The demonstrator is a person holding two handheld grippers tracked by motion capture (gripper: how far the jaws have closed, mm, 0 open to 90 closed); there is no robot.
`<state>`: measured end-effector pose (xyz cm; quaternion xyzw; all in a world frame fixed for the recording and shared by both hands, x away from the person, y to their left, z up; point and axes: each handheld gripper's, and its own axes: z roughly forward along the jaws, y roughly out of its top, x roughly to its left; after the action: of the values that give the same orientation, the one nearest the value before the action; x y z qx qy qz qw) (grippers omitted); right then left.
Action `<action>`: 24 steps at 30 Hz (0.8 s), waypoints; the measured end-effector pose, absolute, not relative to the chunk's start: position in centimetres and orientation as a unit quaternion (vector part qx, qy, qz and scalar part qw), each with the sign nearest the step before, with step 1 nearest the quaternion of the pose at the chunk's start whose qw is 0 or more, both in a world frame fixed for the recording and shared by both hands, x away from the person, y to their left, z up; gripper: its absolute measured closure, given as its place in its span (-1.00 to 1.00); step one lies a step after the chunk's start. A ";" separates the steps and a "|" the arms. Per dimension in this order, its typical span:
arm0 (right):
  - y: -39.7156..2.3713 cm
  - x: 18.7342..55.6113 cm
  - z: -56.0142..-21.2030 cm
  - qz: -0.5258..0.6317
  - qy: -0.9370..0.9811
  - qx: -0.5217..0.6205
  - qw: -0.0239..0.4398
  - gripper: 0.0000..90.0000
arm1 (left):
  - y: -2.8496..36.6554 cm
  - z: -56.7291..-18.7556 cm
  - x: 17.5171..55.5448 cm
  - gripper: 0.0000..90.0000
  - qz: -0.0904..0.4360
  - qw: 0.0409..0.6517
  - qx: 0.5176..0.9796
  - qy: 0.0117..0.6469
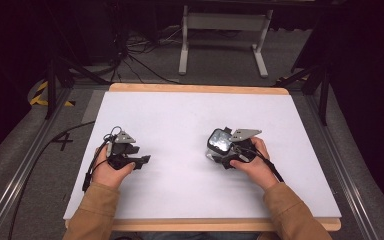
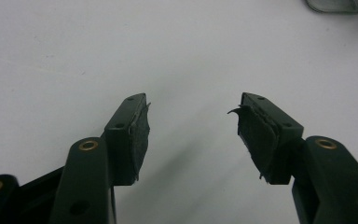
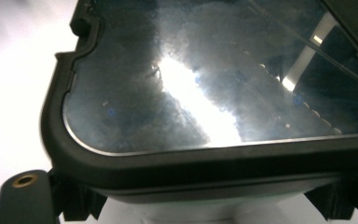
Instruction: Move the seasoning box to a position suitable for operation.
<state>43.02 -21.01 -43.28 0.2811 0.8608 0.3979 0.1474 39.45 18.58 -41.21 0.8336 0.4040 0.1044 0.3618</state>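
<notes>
Right hand-held gripper (image 1: 219,156) clamps lidded container (image 1: 219,141); table (image 1: 180,115) around bare.

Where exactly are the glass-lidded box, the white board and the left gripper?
glass-lidded box (image 1: 220,141): high view, on its shiny lid.
white board (image 1: 180,115): high view, on its bare middle.
left gripper (image 2: 191,126): left gripper view, midway between its open fingertips.
</notes>
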 end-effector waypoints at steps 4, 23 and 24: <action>-21.0 42.9 -43.3 0.400 0.862 0.271 0.152 -0.66 | 18.6 -41.2 39.6 -0.03 0.106 0.363 0.834 0.402; -19.7 38.5 -42.9 0.436 0.888 0.136 0.063 -0.66 | 17.5 -41.3 39.9 -0.03 0.097 0.366 0.838 0.392; -19.6 38.3 -43.2 0.430 0.891 0.132 0.056 -0.66 | 17.5 -41.3 39.9 -0.03 0.097 0.364 0.840 0.389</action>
<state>38.27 -19.65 -43.20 0.1316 0.8913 0.4302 0.0558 39.92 17.53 -41.25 0.8404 0.3895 0.0970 0.3642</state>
